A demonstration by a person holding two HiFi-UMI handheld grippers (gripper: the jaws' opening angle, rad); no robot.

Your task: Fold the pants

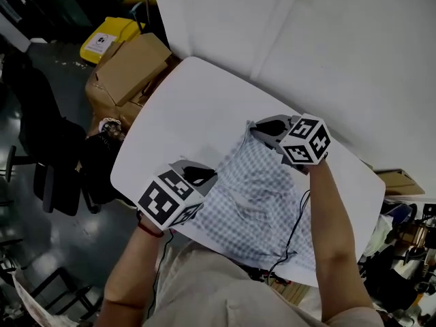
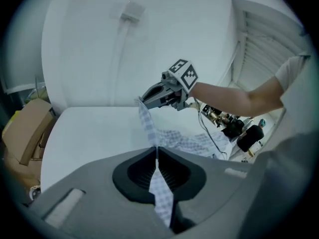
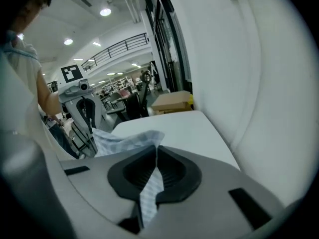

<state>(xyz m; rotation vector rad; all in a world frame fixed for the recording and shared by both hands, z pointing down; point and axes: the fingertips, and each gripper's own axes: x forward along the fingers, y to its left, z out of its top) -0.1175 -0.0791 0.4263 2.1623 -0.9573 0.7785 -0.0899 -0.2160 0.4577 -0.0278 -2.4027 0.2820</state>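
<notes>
Blue-and-white checked pants point(image 1: 252, 203) lie rumpled on the white table point(image 1: 184, 107), hanging over its near edge towards the person. My left gripper point(image 1: 204, 176) is shut on one edge of the cloth at the left, and a strip of fabric point(image 2: 149, 128) runs up out of its closed jaws point(image 2: 156, 151). My right gripper point(image 1: 255, 129) is shut on the far edge of the pants, lifted above the table. Checked cloth point(image 3: 124, 142) shows pinched between its jaws point(image 3: 156, 151). In the left gripper view the right gripper point(image 2: 142, 99) holds the cloth taut.
Cardboard boxes point(image 1: 133, 67) and a yellow bin point(image 1: 109, 38) stand on the floor left of the table. A black chair point(image 1: 48, 162) is further left. A white partition point(image 1: 327, 46) rises behind the table. A black cable point(image 1: 296, 223) crosses the pants near the right arm.
</notes>
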